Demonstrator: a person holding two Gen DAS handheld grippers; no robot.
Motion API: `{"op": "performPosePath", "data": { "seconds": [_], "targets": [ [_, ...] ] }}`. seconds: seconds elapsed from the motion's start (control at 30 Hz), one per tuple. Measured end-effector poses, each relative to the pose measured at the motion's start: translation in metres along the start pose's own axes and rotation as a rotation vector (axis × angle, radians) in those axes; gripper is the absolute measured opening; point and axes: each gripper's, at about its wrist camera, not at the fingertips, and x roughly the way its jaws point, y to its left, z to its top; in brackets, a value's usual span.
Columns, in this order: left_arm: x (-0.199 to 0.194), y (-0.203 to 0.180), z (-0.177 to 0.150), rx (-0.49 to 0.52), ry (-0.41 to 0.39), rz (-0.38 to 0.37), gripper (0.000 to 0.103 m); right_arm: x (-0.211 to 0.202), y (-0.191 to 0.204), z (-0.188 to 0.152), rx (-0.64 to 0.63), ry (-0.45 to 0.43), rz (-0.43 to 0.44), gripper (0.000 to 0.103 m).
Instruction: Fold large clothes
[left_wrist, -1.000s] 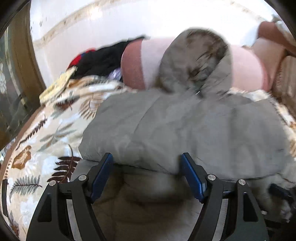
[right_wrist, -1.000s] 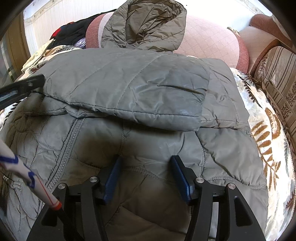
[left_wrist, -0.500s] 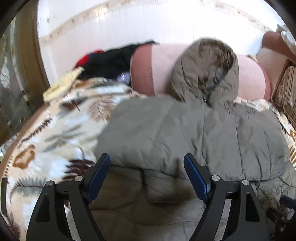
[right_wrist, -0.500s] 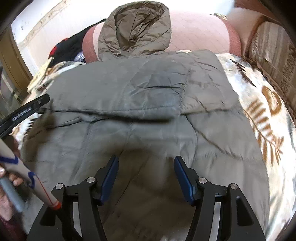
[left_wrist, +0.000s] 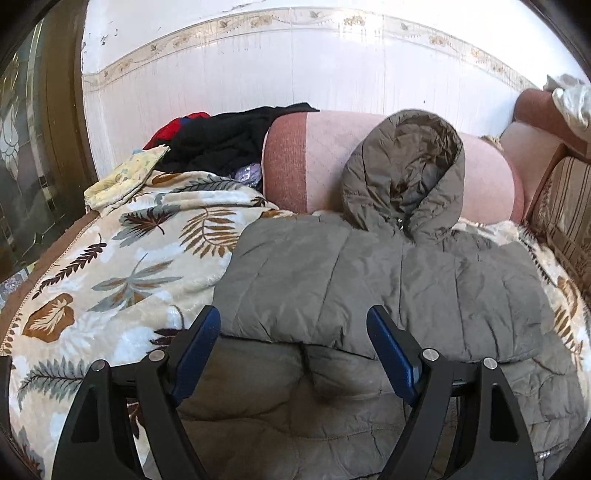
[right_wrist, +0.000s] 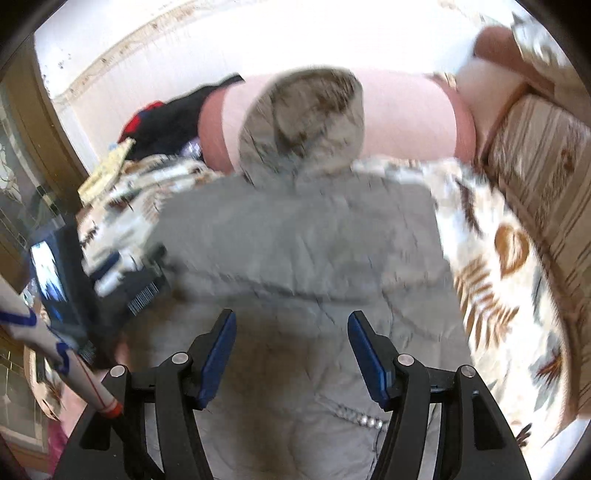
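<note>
while both grippers hang clear above it, item: grey hooded puffer jacket (left_wrist: 388, 280), lying flat on a leaf-print blanket (left_wrist: 122, 258) over a sofa, hood (left_wrist: 404, 173) propped against a pink bolster (left_wrist: 321, 155), sleeves folded across the chest in a band; lower body spread toward the viewer, zip visible low in the right wrist view
left gripper (left_wrist: 293, 354): fingers apart, nothing between them, pads blue
right gripper (right_wrist: 291, 354): fingers apart, empty; view blurred
adjacent: dark clothes heap (left_wrist: 225, 136) beyond the blanket's far left corner; striped cushion (left_wrist: 565, 210) at right
step in hand, judged: sleeves-in fold appears complete, both tools between grasps
next move, judged: each gripper to take a corner of the hem or the shoulders, closing on the padded layers, then fold the body over in half; thick slippery fabric may spring open, so hold both layers firmly
</note>
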Motion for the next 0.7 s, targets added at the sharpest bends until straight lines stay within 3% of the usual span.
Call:
{"op": "performPosePath", "data": {
  "seconds": [0.2,0.4,0.53,0.7],
  "targets": [
    [-0.003,0.012,0.005,-0.027,-0.018,-0.003,0.081,-0.049,0.037,0.085,-0.024,-0.098,0.014,0.067],
    [0.004,0.021,0.010,-0.049,-0.013,0.001,0.081,-0.080,0.067,0.178,-0.081,-0.234,-0.047,0.072],
    [0.010,0.023,0.012,-0.057,-0.007,0.000,0.081,-0.064,0.060,0.230,-0.066,-0.293,-0.104,0.072],
    [0.015,0.018,0.013,-0.035,-0.022,0.009,0.081,-0.007,0.031,0.257,-0.014,-0.252,-0.159,0.072]
  ]
}}
